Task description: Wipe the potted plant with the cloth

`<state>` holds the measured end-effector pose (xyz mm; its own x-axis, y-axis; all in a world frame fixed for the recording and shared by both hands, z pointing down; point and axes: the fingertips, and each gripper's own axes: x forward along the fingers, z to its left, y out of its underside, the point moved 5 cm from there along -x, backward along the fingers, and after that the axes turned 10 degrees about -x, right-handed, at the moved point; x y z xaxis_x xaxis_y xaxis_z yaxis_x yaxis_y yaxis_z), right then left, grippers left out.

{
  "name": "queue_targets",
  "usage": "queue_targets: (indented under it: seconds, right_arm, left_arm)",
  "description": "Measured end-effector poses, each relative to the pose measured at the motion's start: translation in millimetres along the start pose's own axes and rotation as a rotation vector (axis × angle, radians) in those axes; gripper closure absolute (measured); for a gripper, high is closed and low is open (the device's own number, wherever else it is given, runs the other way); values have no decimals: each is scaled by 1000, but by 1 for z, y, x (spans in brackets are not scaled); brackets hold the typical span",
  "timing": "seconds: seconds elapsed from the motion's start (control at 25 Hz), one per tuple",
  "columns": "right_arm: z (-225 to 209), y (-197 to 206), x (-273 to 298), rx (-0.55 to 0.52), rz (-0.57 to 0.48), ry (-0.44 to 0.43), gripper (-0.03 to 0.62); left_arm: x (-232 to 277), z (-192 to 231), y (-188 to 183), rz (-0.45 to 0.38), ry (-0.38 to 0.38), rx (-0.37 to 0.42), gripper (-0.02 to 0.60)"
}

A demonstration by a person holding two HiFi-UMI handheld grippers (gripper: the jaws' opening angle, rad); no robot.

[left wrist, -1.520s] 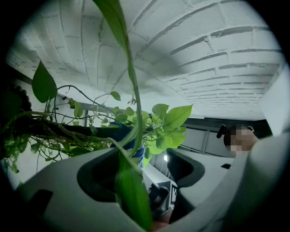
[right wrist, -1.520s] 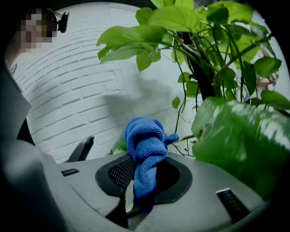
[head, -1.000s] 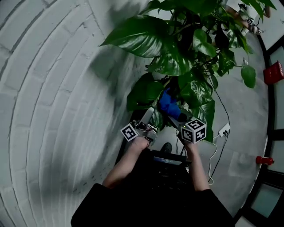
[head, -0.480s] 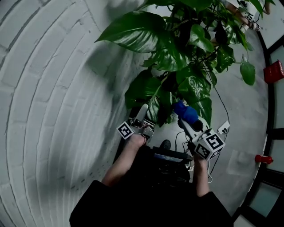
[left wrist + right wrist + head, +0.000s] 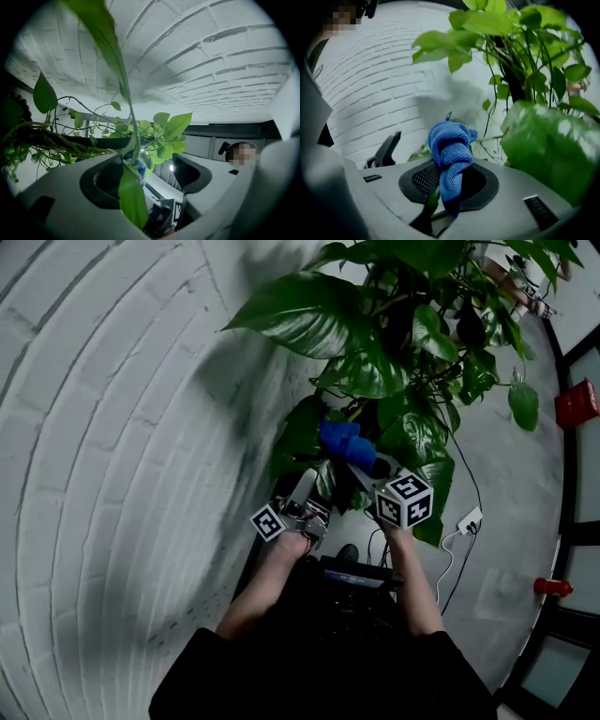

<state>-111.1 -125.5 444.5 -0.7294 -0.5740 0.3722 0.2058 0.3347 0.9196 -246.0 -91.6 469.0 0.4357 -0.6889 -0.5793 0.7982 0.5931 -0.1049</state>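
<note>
Mid-wipe, I reckon. My right gripper (image 5: 449,185) is clamped on the blue cloth (image 5: 450,145), at 7 o'clock of the potted plant (image 5: 361,371). My left gripper (image 5: 151,174) has its jaws spread, with a leaf (image 5: 131,199) between them, unpinched. Next: steady the leaf, drag the cloth along it.

Head view: from above, steeply down; potted plant (image 5: 309,315) at 12–1 o'clock, brick wall (image 5: 112,474) at 9. Left gripper view: close inside foliage, angled up at same wall. Right gripper view: close; shares plant at 1–3, wall at 9.
</note>
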Motion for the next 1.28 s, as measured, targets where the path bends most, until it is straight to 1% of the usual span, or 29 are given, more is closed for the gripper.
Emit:
queue_targets:
  seconds: [0.08, 0.2, 0.32, 0.44, 0.52, 0.6, 0.64, 0.72, 0.8, 0.92, 1.0, 1.08, 1.16, 1.28]
  right_arm:
    - [7, 29, -2, 57, 53, -20, 474]
    - [12, 56, -17, 92, 96, -15, 474]
    - [17, 72, -37, 117, 122, -5, 474]
    - [24, 74, -63, 138, 109, 13, 474]
    - [31, 60, -87, 151, 60, 31, 474]
    - [41, 30, -113, 148, -22, 51, 474]
    - [44, 11, -124, 123, -73, 64, 474]
    - [43, -26, -134, 39, -174, 94, 474]
    - [39, -50, -122, -44, -219, 95, 474]
    - [33, -55, -70, -104, -177, 26, 474]
    - [33, -40, -27, -104, -101, -45, 474]
    - [39, -14, 2, -87, 0, -118, 474]
    - [52, 9, 10, -62, 66, -173, 474]
    - [62, 27, 4, -58, 72, -204, 474]
  left_arm:
    - [-2, 1, -2, 8, -7, 2, 255]
    - [-4, 6, -4, 6, -16, -7, 255]
    - [-5, 10, -5, 4, -23, -12, 255]
    - [-7, 12, -6, 7, -34, -15, 255]
    - [-9, 14, -6, 6, -43, -18, 255]
    - [-11, 15, -6, 4, -50, -20, 255]
    - [-12, 16, -7, 3, -52, -21, 255]
    - [-12, 16, -8, 0, -50, -21, 255]
    - [-13, 15, -7, -5, -43, -27, 255]
    - [-14, 9, -2, -15, -16, -38, 255]
    - [-13, 4, 0, -25, 9, -44, 255]
    - [-12, 1, -1, -36, 23, -46, 255]
    - [-12, 0, -3, -40, 21, -43, 255]
    - [-11, 0, -6, -29, 13, -27, 255]
